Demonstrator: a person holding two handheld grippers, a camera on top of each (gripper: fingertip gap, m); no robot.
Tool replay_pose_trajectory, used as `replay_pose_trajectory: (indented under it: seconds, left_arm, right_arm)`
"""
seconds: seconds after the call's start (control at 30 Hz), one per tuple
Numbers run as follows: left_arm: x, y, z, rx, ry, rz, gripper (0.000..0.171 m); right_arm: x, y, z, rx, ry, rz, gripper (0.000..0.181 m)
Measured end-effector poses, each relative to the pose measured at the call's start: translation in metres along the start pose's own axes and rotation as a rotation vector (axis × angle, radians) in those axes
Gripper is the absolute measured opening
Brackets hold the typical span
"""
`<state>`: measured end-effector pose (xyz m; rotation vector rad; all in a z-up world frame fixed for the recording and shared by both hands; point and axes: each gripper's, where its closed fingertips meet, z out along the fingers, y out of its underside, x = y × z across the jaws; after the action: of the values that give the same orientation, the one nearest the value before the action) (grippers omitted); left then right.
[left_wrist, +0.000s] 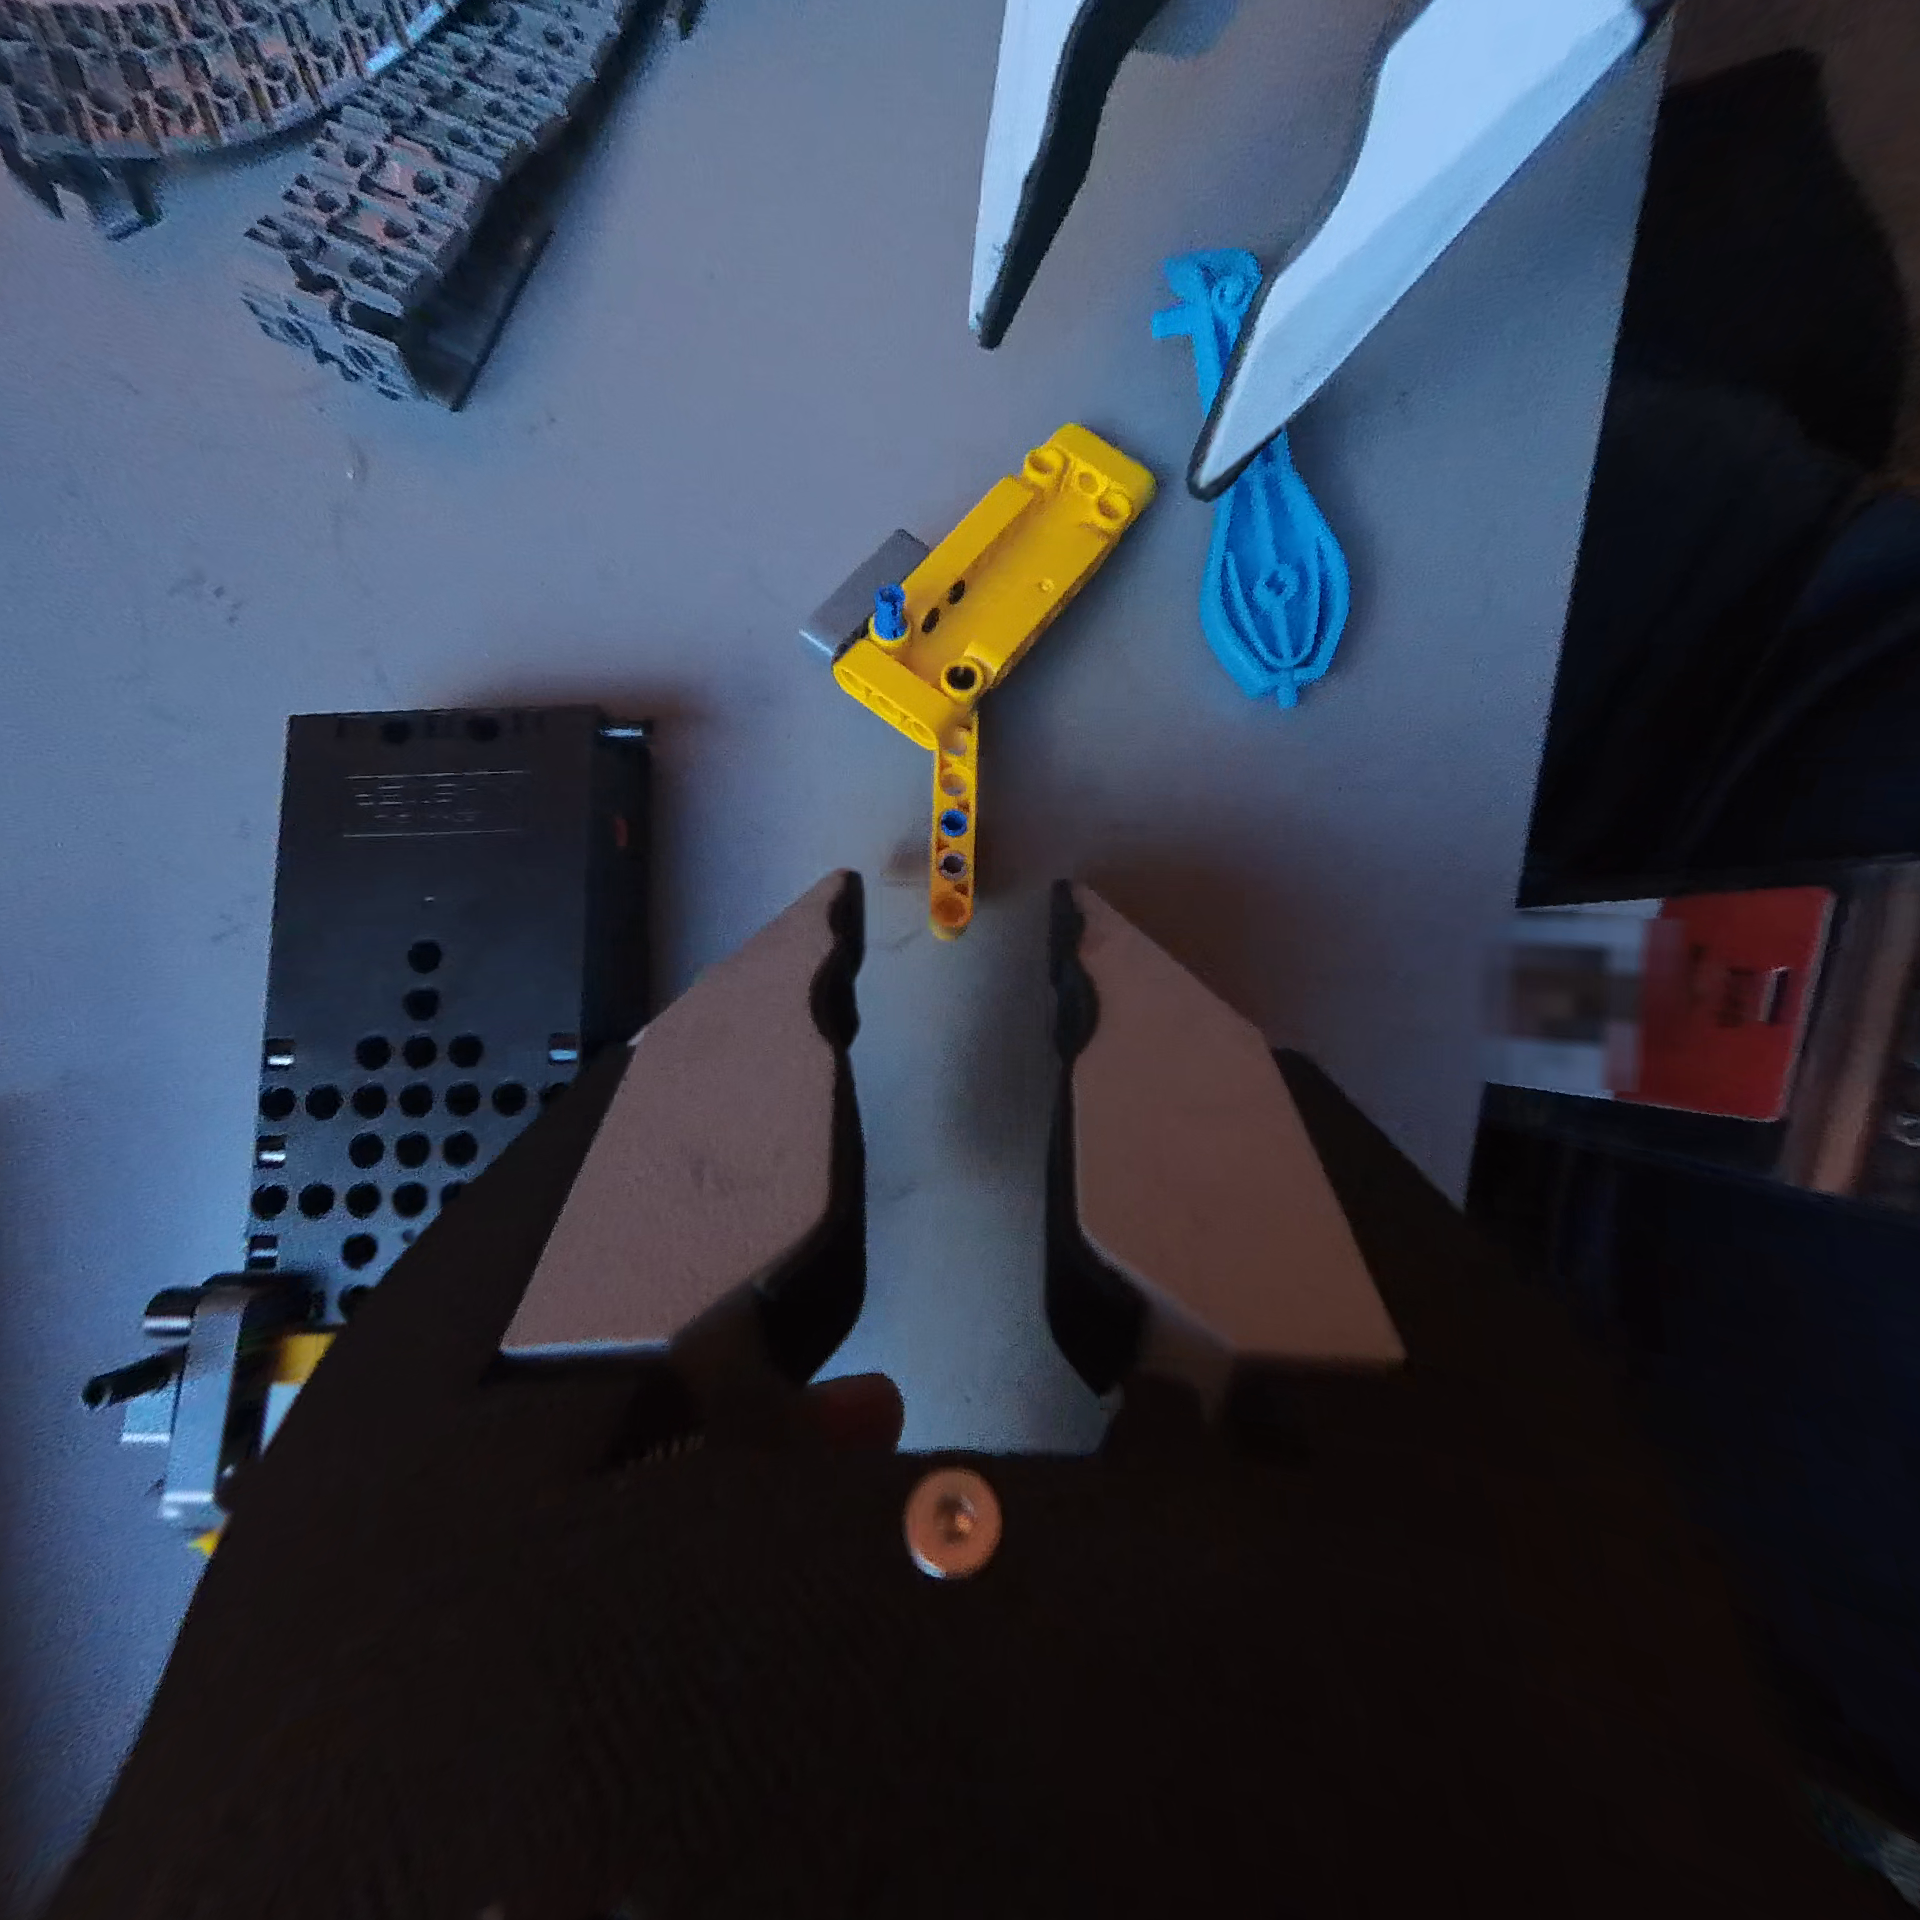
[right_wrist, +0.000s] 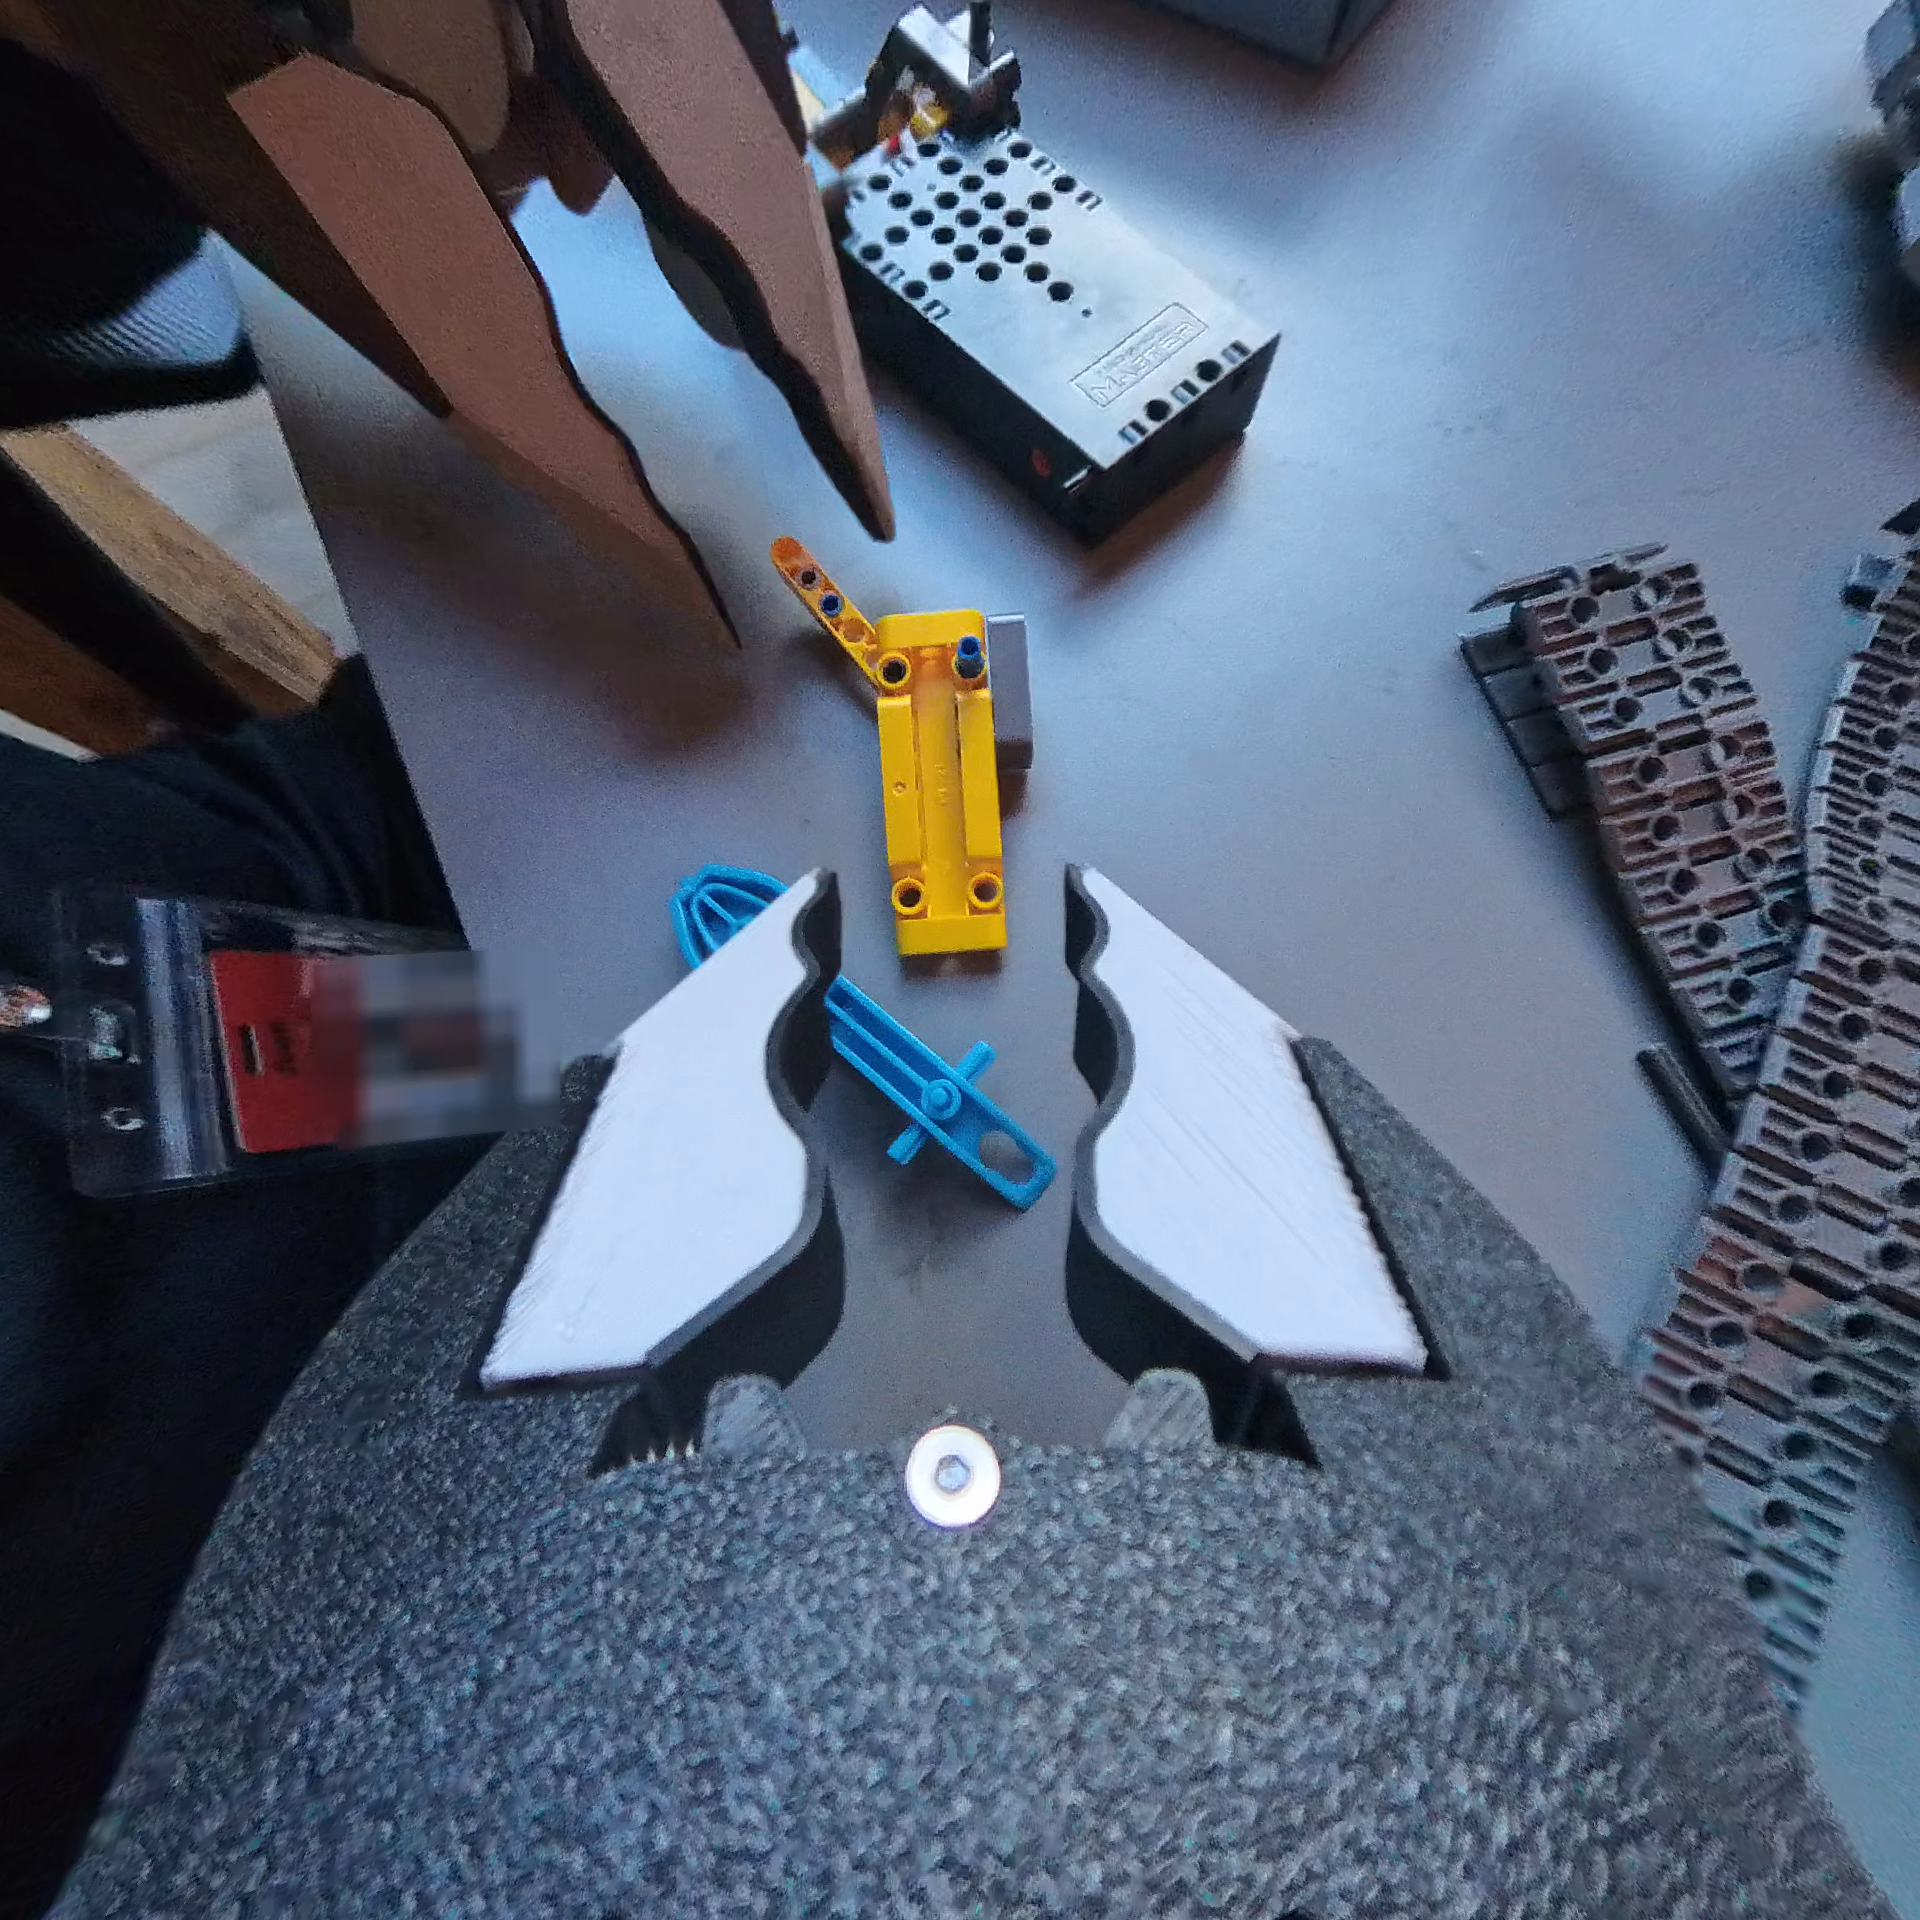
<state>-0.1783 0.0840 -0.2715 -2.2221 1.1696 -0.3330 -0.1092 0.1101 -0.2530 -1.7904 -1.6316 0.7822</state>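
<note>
1. While both grippers hover over the grey bench (right_wrist: 1351, 623) with nothing held, the small parts under them look easy to knock. The left gripper (left_wrist: 956, 899) has its brown fingers (left_wrist: 727, 1091) parted by a moderate gap, with only bare bench between them. The right gripper (right_wrist: 951, 883) has its white fingers (right_wrist: 1216, 1143) parted about as wide and just as empty.
2. Between the two lies the yellow assembly (left_wrist: 987, 582), a panel piece with a thin yellow beam (left_wrist: 954, 831) hanging off one corner and a grey block (left_wrist: 862, 597) on its side. The beam's free end sits just ahead of the left fingertips, so a slightly low approach could swing it on its joint rather than catch it.
3. The blue plastic tool (right_wrist: 935, 1091) lies flat beside the assembly, partly under one white finger in the right wrist view. A descent here could pin it or flick it sideways into the yellow panel.
4. With the two grippers pointing at each other over the same piece, their tips could collide if both close in.
5. Around them: a black perforated box (left_wrist: 436, 935) to the left gripper's left, with small parts at its near end, and dark tread-like link strips (right_wrist: 1683, 831) farther off. Neither blocks the yellow piece.
6. The bench edge (left_wrist: 1590, 520) runs close beside the blue tool, so a nudged part could slide off.
</note>
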Motion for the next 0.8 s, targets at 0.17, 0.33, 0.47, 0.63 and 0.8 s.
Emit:
replay_pose_trajectory:
  seconds: [0.17, 0.33, 0.47, 0.63, 0.8]
  left_arm:
    - [0.001, -0.006, 0.009, 0.102, 0.004, -0.016, 0.006]
    - [-0.010, -0.015, 0.004, 0.193, -0.055, -0.023, 0.006]
    - [-0.013, -0.016, -0.009, 0.239, -0.239, 0.249, 0.006]
    - [-0.019, -0.017, -0.018, 0.277, -0.449, 0.533, 0.006]
    - [-0.020, -0.010, -0.010, 0.246, -0.329, 0.358, 0.019]
  right_arm:
    - [0.000, -0.002, 0.001, 0.070, -0.032, 0.029, 0.040]
    - [0.007, -0.006, 0.019, 0.018, -0.032, -0.002, 0.047]
    - [0.006, -0.012, 0.031, 0.005, -0.059, -0.032, 0.054]
    - [0.000, -0.020, 0.034, 0.033, -0.091, -0.118, 0.022]
    - [0.001, -0.035, 0.027, 0.127, 0.003, -0.286, 0.022]
